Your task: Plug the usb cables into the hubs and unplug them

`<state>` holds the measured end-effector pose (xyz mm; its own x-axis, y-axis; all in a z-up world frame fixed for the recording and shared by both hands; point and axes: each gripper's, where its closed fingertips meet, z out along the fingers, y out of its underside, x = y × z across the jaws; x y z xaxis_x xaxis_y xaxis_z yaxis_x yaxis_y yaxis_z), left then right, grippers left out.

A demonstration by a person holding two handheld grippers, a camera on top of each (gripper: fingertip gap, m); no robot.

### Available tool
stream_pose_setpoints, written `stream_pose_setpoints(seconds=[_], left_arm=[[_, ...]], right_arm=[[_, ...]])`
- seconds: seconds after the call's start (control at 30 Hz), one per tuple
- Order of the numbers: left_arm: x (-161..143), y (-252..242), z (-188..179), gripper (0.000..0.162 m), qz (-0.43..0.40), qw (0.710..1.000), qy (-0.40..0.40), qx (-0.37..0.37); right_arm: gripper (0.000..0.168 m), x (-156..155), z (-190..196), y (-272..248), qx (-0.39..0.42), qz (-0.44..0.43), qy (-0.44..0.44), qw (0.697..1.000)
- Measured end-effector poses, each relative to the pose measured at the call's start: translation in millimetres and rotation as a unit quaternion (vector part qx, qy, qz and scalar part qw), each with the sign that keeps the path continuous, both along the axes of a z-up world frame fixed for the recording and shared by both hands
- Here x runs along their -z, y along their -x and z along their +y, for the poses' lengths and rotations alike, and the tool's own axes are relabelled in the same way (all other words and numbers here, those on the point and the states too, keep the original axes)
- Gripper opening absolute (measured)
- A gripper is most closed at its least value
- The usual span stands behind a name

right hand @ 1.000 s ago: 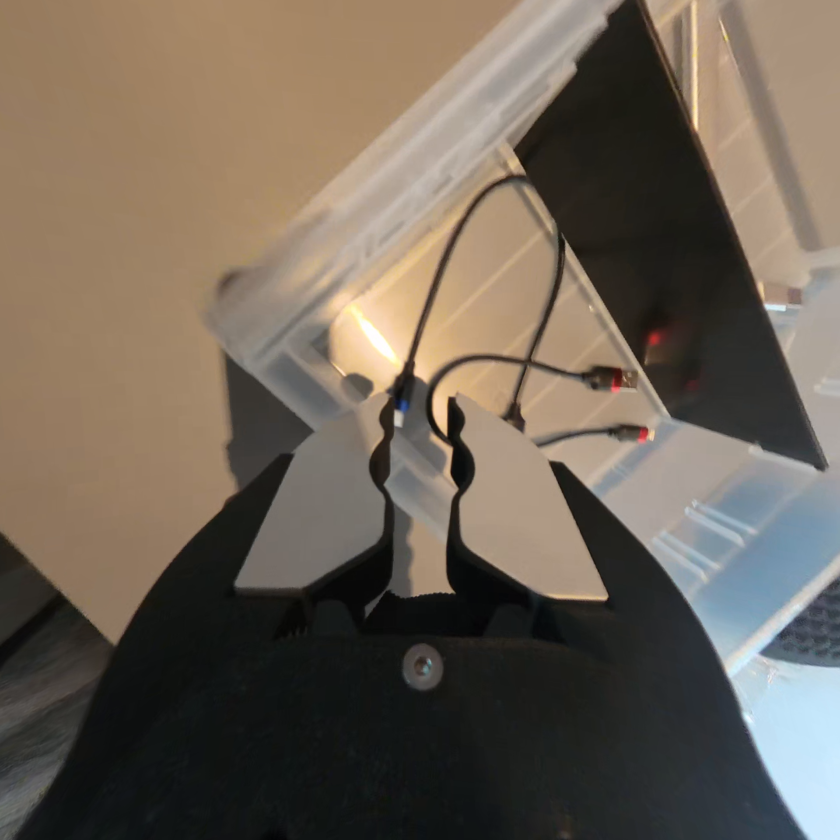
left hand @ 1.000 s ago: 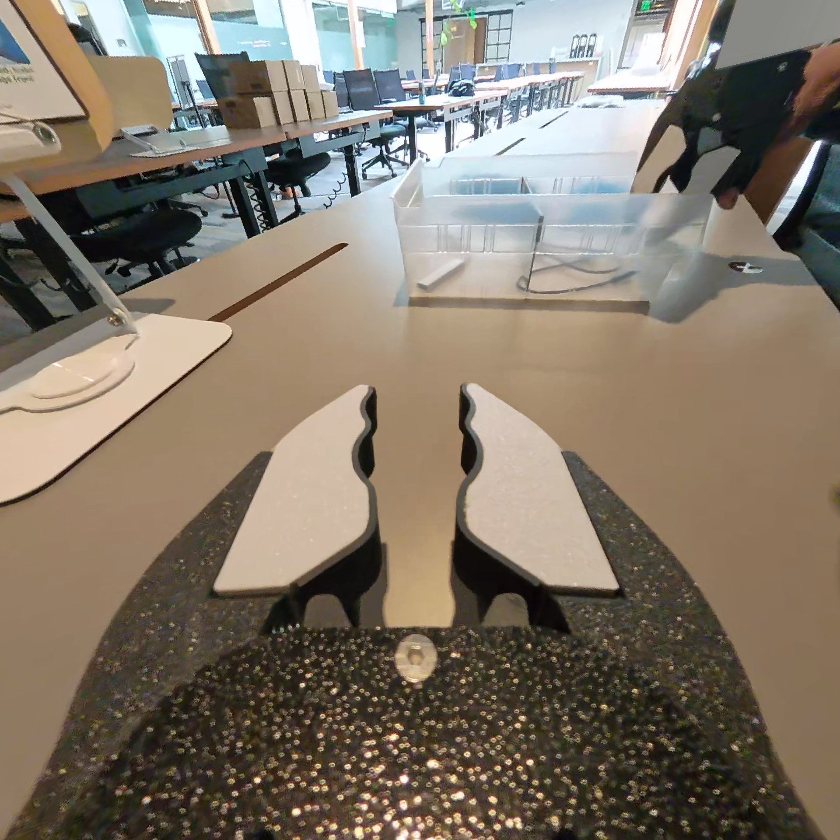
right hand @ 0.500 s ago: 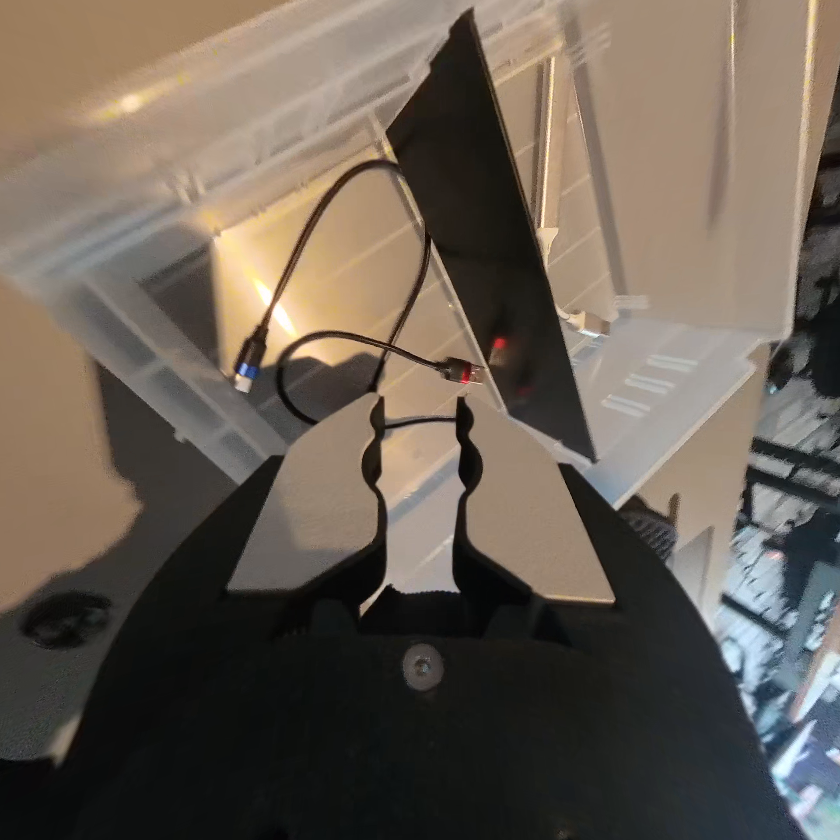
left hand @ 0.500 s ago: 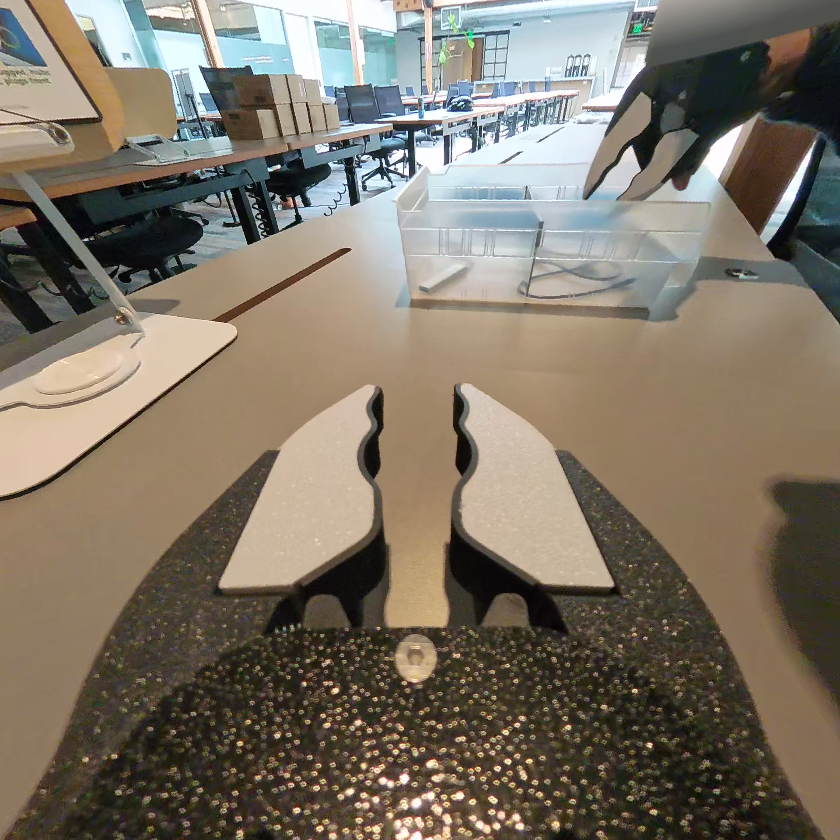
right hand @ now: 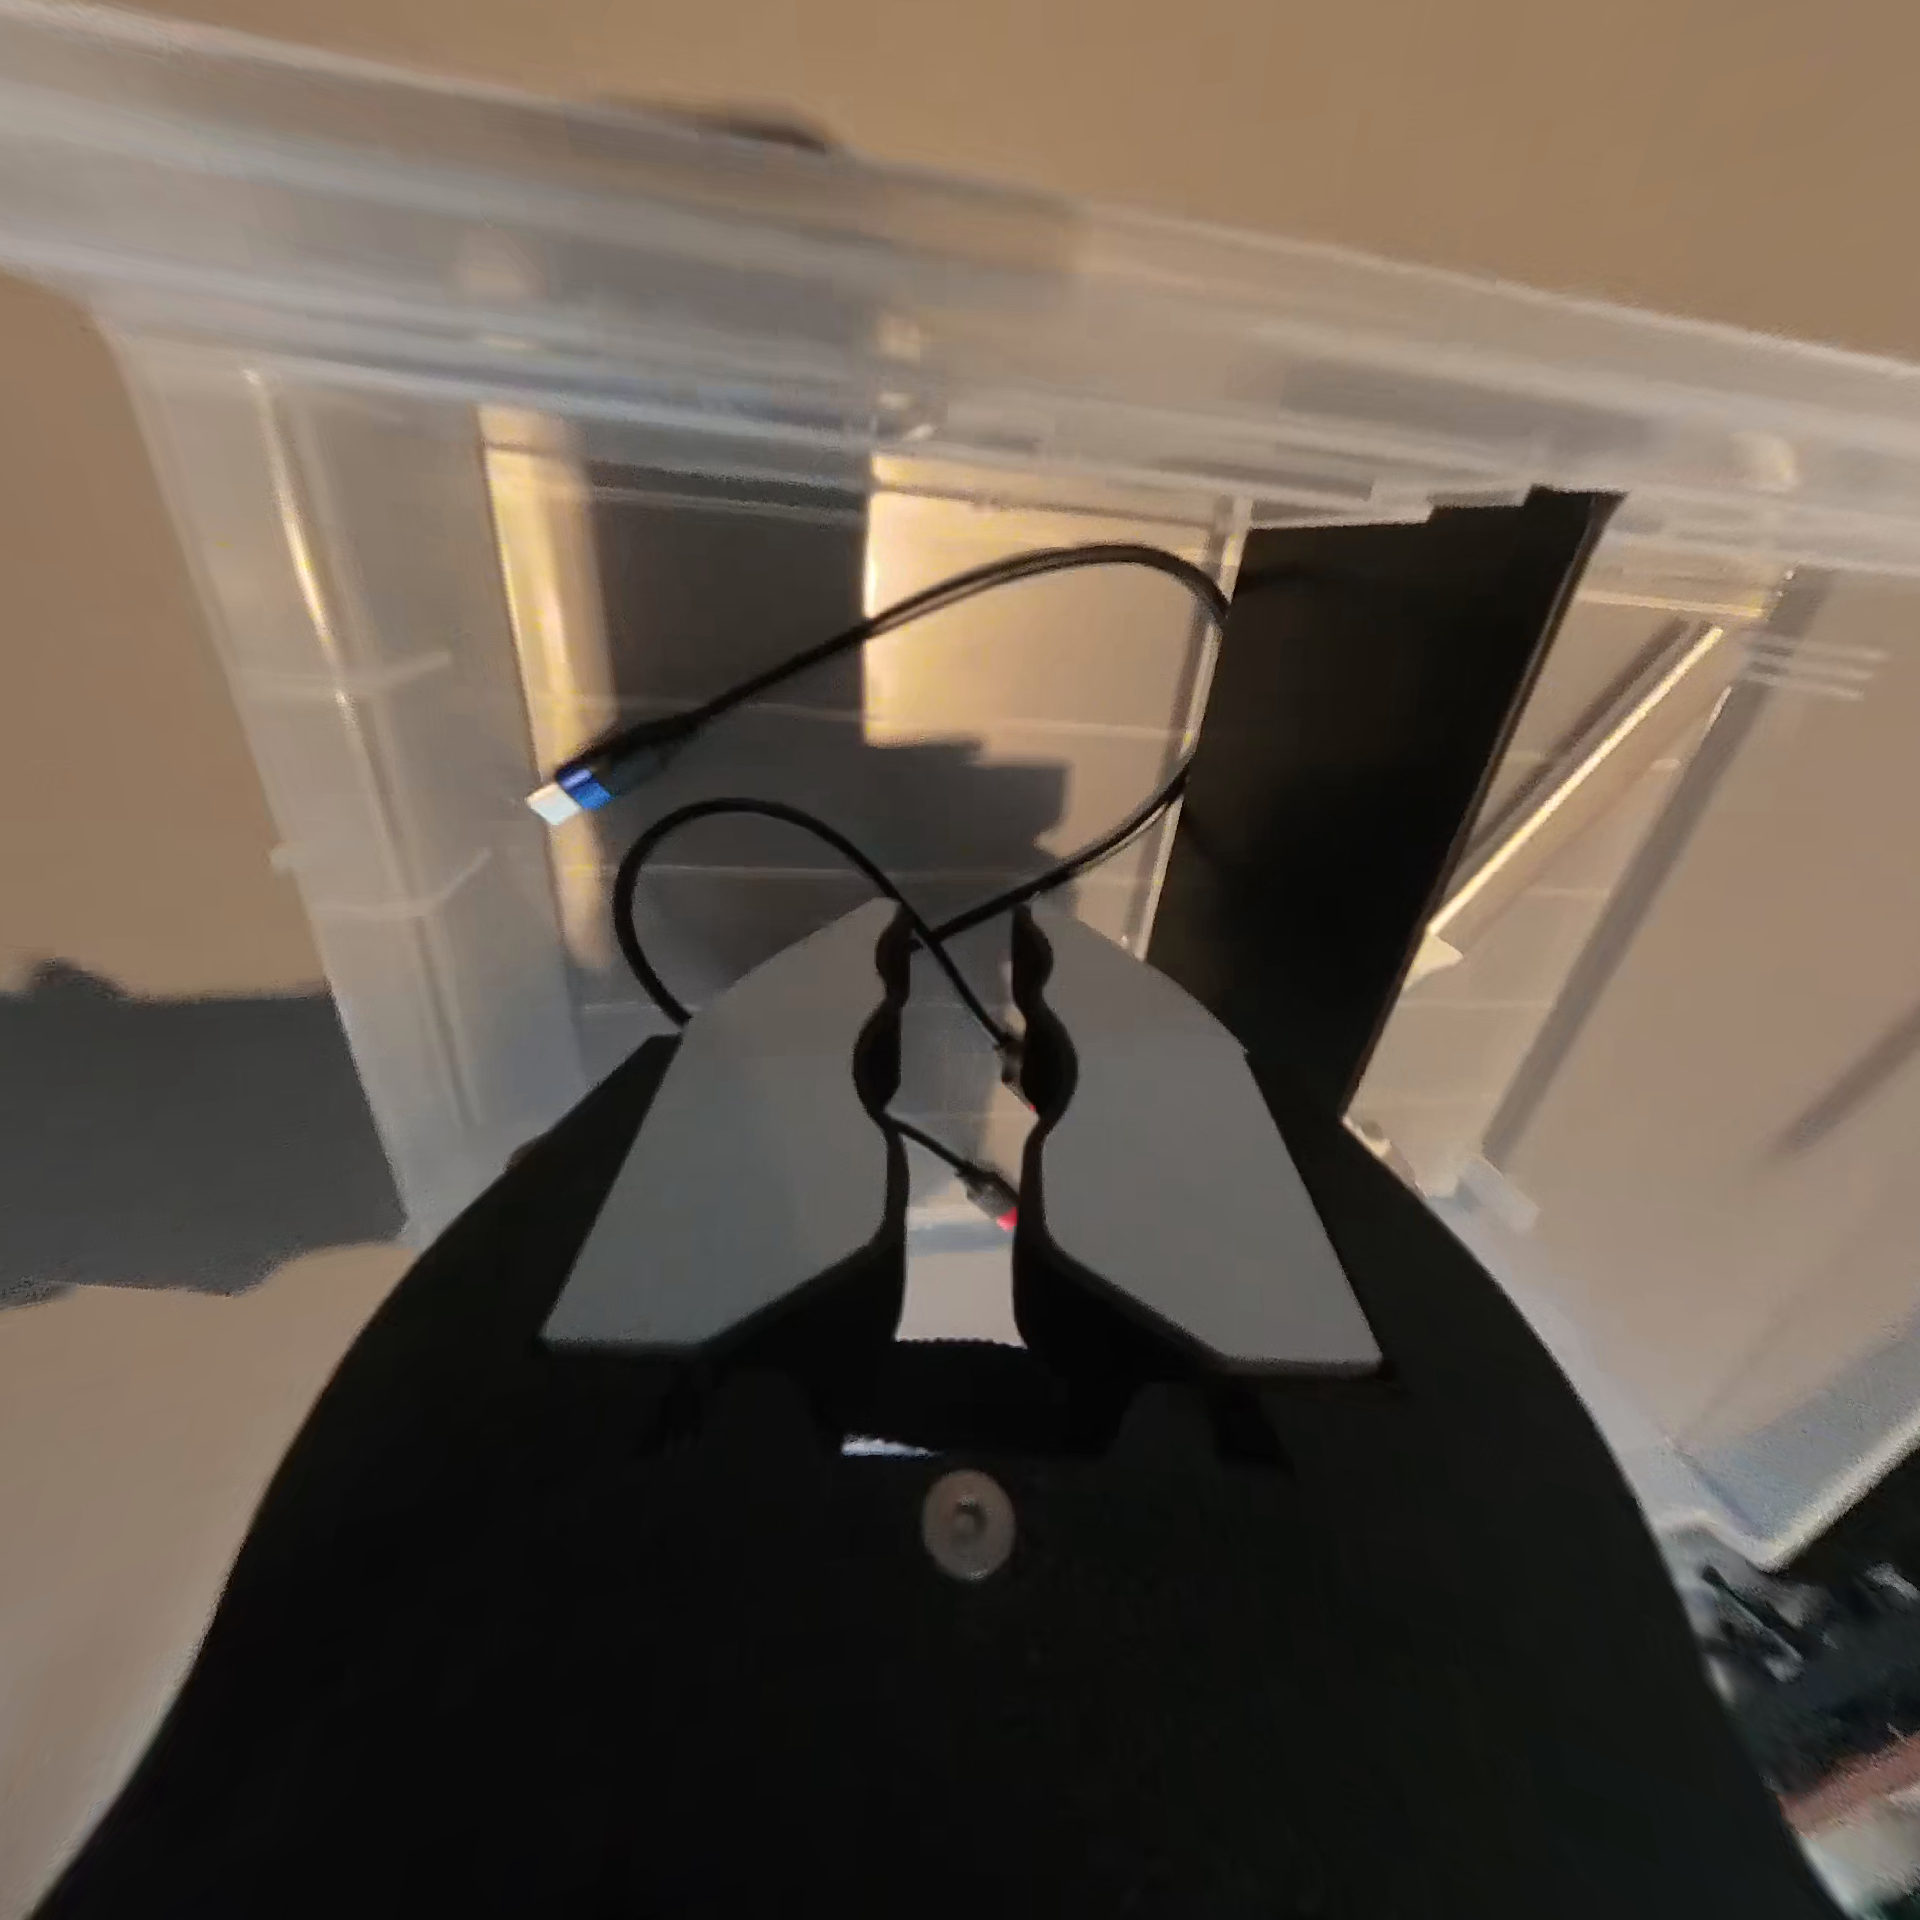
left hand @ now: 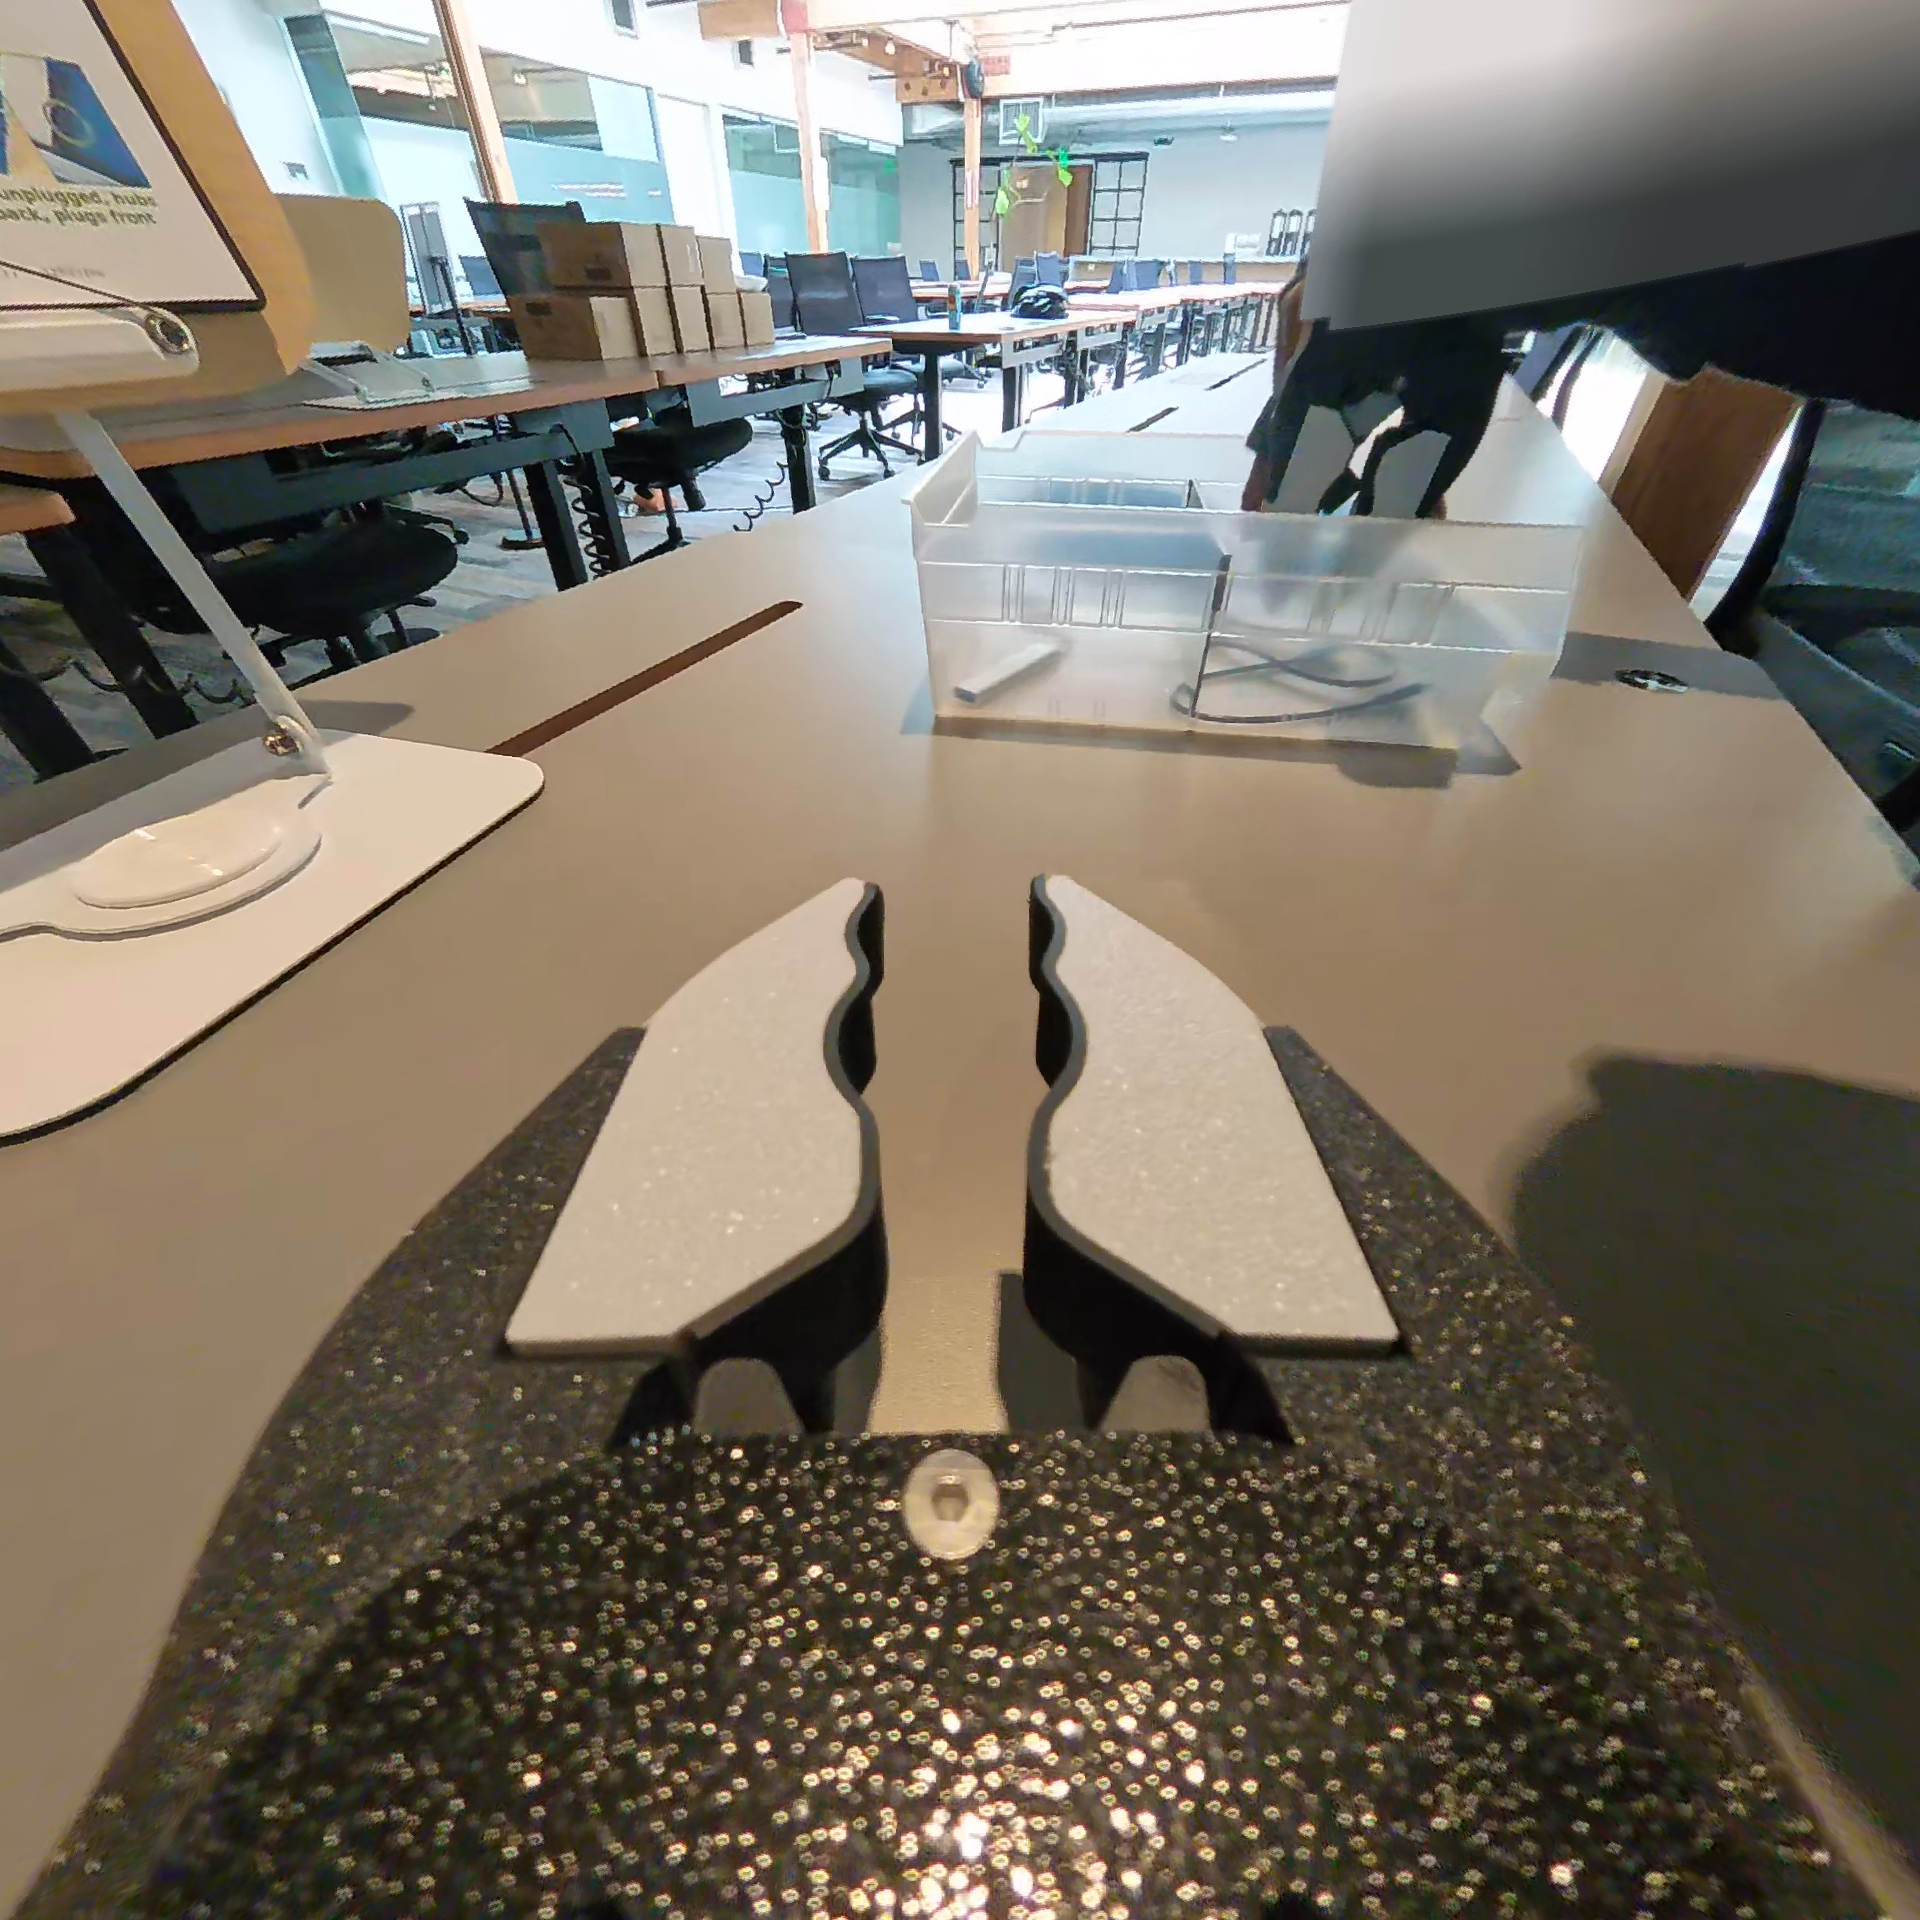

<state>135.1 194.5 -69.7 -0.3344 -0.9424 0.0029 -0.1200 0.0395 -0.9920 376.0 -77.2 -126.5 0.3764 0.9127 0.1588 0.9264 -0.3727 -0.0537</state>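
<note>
A: Left wrist view first. How many things do you count?

B: One left hand-held gripper (left hand: 956,914) low at the frame's centre, fingers spread with nothing between them, over bare surface (left hand: 1299,935). One clear bin (left hand: 1236,613) in the upper right of the frame, split by a dark divider (left hand: 1214,634). One pale hub (left hand: 1013,665) lies in its left compartment, long axis slanting toward the upper right. Black cables (left hand: 1288,691) loop in the right compartment. The right hand-held gripper (left hand: 1382,436) hangs above the bin's far right rim.

A: Room to move?

B: Wide open surface between the near fingers and the bin; a white lamp base (left hand: 260,862) sits at the left edge.

A: Right wrist view?

B: One right hand-held gripper (right hand: 961,920), fingers apart, gripping nothing. Three plugs: a blue-tipped plug (right hand: 597,787) pointing lower left, and two red-tipped plugs (right hand: 987,1195) seen in the gap, pointing lower right. The divider (right hand: 1351,810) stands right of them; bin walls (right hand: 935,312) close the top.
</note>
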Motion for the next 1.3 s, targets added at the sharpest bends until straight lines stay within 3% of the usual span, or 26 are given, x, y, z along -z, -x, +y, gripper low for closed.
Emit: stream_pose_setpoints(seconds=[0.6,0.83,1.0,1.13,1.3], left_arm=[[3.3,-0.9,-3.2,0.026,0.007,1.000,-0.016,0.003],[2.2,-0.5,-2.7,0.026,0.004,1.000,-0.015,0.000],[2.9,-0.1,-3.4,0.025,0.005,1.000,-0.021,-0.003],[-0.7,1.2,-1.7,0.024,-0.003,1.000,-0.010,-0.007],[-11.0,3.4,1.6,0.023,-0.024,0.999,0.021,-0.011]], right_arm=[[0.015,35.5,-14.5,-7.6,-0.015,0.013,0.079,0.997],[0.003,37.0,-19.6,4.2,-0.003,0.038,0.103,0.994],[0.003,36.0,-16.9,-5.2,0.008,-0.026,0.064,0.998],[0.002,7.2,-9.3,-8.7,0.048,-0.019,-0.020,0.998],[0.002,-78.1,1.1,-13.1,0.105,0.005,-0.176,0.979]])
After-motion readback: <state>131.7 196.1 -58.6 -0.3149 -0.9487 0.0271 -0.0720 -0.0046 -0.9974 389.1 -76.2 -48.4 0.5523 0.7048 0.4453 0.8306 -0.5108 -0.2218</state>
